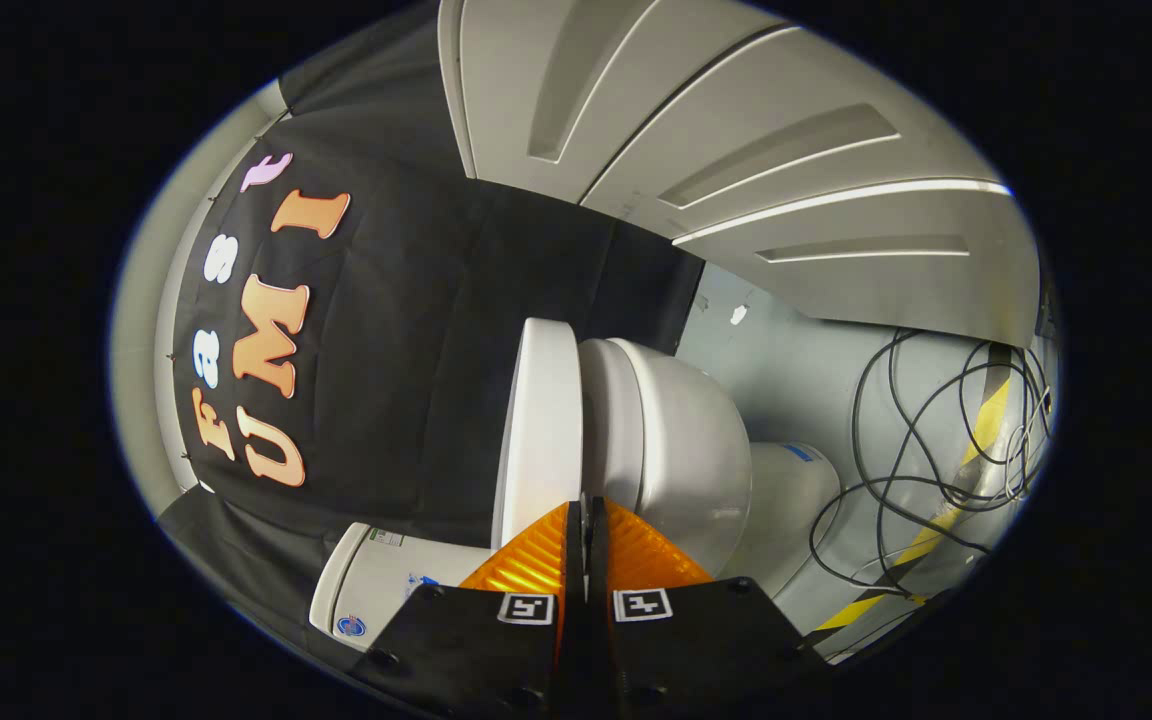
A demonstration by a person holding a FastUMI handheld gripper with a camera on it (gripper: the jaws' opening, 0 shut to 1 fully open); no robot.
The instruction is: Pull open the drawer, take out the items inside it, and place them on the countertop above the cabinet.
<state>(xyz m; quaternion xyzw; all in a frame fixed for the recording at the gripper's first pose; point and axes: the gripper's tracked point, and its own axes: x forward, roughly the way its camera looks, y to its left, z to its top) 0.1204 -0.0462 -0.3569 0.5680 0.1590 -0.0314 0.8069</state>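
My gripper [581, 515] is shut, its two fingers pressed flat together with nothing visible between them. The view is rolled on its side. Well beyond the fingers stands a pale cabinet [736, 150] with several drawer fronts, each with a recessed grip slot [781, 152]. The fronts look flush with each other, and the inside of any drawer is hidden. Just ahead of the fingertips is a white toilet: its raised lid [536, 430] on one side of them and its bowl [676, 450] on the other.
The toilet's cistern [386, 580] lies beside the fingers against the black cloth wall [416, 330]. Black cables [936, 440] coil over the grey floor [786, 360] next to yellow-and-black tape [981, 430].
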